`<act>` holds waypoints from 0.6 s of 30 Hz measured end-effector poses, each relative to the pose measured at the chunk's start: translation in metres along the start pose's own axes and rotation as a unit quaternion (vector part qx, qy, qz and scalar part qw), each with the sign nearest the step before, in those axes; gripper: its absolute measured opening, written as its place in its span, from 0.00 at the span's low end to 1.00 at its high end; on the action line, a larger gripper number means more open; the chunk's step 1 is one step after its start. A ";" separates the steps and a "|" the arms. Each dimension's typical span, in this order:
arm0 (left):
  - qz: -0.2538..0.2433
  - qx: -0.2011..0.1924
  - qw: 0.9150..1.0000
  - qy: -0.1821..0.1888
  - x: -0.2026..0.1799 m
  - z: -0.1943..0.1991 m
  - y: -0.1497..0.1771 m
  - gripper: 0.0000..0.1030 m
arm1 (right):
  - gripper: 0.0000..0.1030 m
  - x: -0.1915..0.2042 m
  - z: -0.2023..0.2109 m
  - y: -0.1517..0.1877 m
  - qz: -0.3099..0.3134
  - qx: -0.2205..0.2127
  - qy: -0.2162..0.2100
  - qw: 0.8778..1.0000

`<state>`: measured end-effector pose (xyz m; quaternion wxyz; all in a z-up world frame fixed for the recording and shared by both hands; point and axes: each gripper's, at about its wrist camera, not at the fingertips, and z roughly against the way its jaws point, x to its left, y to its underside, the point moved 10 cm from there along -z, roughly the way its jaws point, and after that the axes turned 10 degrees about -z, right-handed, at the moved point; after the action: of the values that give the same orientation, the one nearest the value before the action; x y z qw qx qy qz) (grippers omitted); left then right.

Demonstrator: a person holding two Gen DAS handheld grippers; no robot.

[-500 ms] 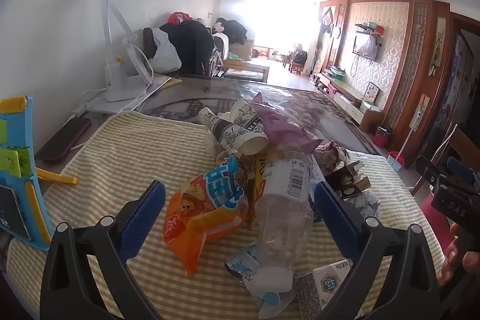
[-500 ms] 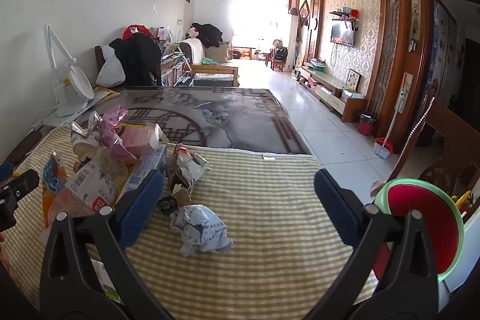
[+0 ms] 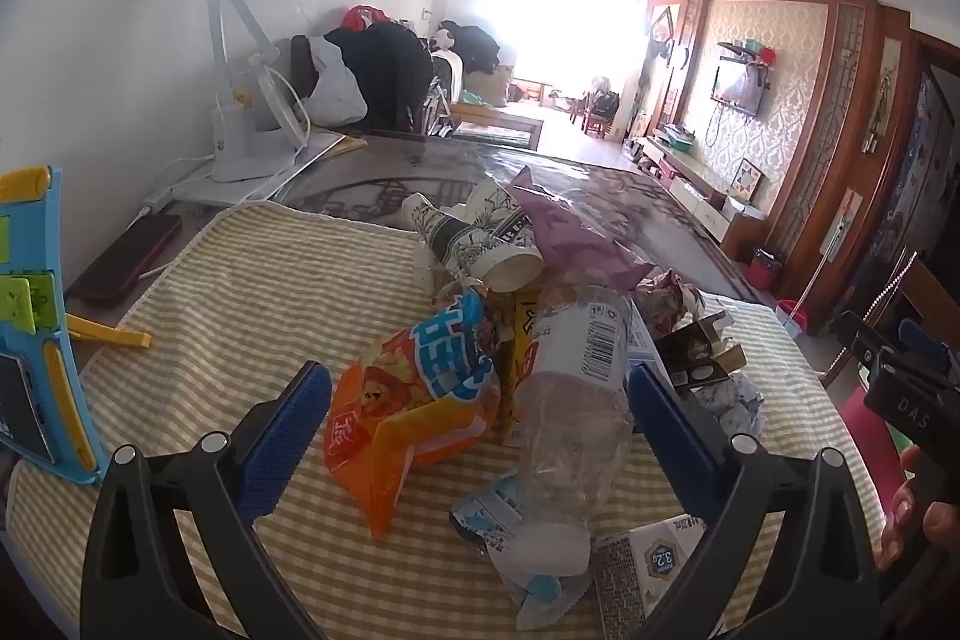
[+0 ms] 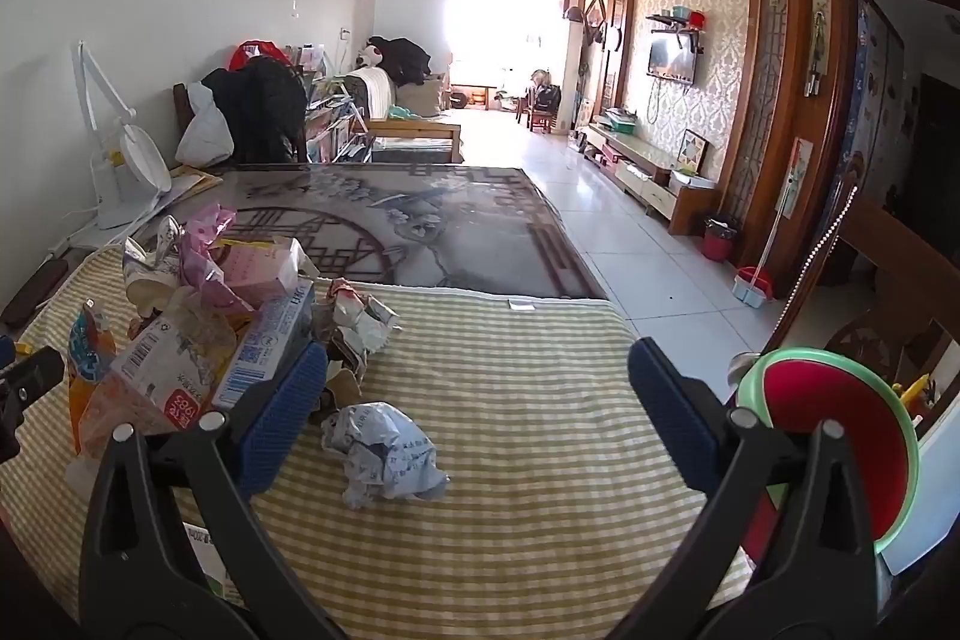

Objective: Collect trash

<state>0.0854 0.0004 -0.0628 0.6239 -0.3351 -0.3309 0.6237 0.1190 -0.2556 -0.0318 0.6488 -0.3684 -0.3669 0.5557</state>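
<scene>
A heap of trash lies on the yellow checked cloth. In the left wrist view my left gripper stands open over an orange snack bag and a clear plastic bottle; its blue pads touch neither. Behind these lie patterned paper cups and a purple wrapper. In the right wrist view my right gripper is open above the cloth, with a crumpled grey paper ball low between its fingers. The heap sits at the left.
A red bin with a green rim stands off the table's right edge. A white desk lamp, a dark phone and a blue toy stand sit at the left. The right gripper's body and a hand show at right.
</scene>
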 end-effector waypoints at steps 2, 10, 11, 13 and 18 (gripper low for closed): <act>-0.002 0.002 1.000 0.000 -0.001 -0.001 0.000 0.92 | 0.96 -0.001 0.000 0.000 0.000 0.000 0.001 1.000; -0.001 0.002 1.000 0.001 -0.001 -0.001 0.001 0.92 | 0.96 -0.002 0.000 0.000 0.000 0.001 0.001 1.000; -0.001 0.002 1.000 0.001 0.000 -0.001 0.001 0.92 | 0.96 -0.003 -0.001 0.001 0.000 0.001 0.001 1.000; -0.001 0.002 1.000 0.001 -0.001 -0.001 0.001 0.92 | 0.96 -0.005 -0.002 0.002 0.000 0.002 0.002 1.000; -0.001 0.002 1.000 0.001 -0.001 -0.001 0.002 0.92 | 0.96 -0.005 -0.002 0.003 0.001 0.003 0.003 1.000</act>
<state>0.0854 -0.0002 -0.0646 0.6253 -0.3340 -0.3293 0.6237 0.1189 -0.2606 -0.0359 0.6506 -0.3686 -0.3627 0.5561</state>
